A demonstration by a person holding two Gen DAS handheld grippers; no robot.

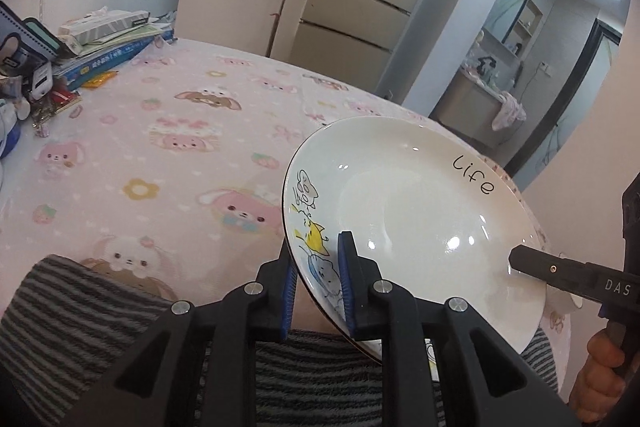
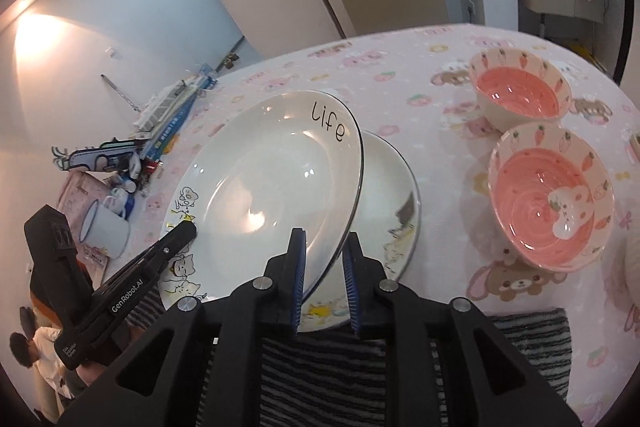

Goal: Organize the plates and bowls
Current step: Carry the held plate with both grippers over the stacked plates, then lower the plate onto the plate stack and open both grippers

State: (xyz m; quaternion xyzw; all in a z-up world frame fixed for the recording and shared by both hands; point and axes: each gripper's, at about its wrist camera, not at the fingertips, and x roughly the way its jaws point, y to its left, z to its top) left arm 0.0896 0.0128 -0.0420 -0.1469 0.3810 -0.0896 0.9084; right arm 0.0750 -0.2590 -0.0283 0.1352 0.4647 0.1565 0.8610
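Holding the top plate [image 2: 272, 187] by opposite edges, we had both claws on it at once, which looked meant to keep the wide, slippery dish level and steady. The left gripper [image 1: 316, 283] had its blue pads [image 1: 345, 279] closed over the rim, one pad above and one beneath, at the cartoon cats in the lower middle of the left view. The right gripper [image 2: 324, 283] pinched the opposite rim at the bottom centre of its own view, jaws narrowed onto the edge in the same way.

The plate sat tilted, its far edge raised, over a second plate [image 2: 394, 195] that lay flat on the pink tablecloth [image 2: 440, 39] just right of centre. We could not tell whether the two plates touched at the near side. Two pink bowls [image 2: 552, 203] stood apart at the right of the right view, not yet nested, so we judged the stacking was only partly done. A striped towel [image 2: 332, 379] lay along the bottom edge, under the near rims.

The plate read "Life" in black script. The left tool carried "GenRobot.AI" in the right view; the right tool showed "DAS" in the left view. A white mug [image 2: 106, 227] stood at the left, its writing too small to read.
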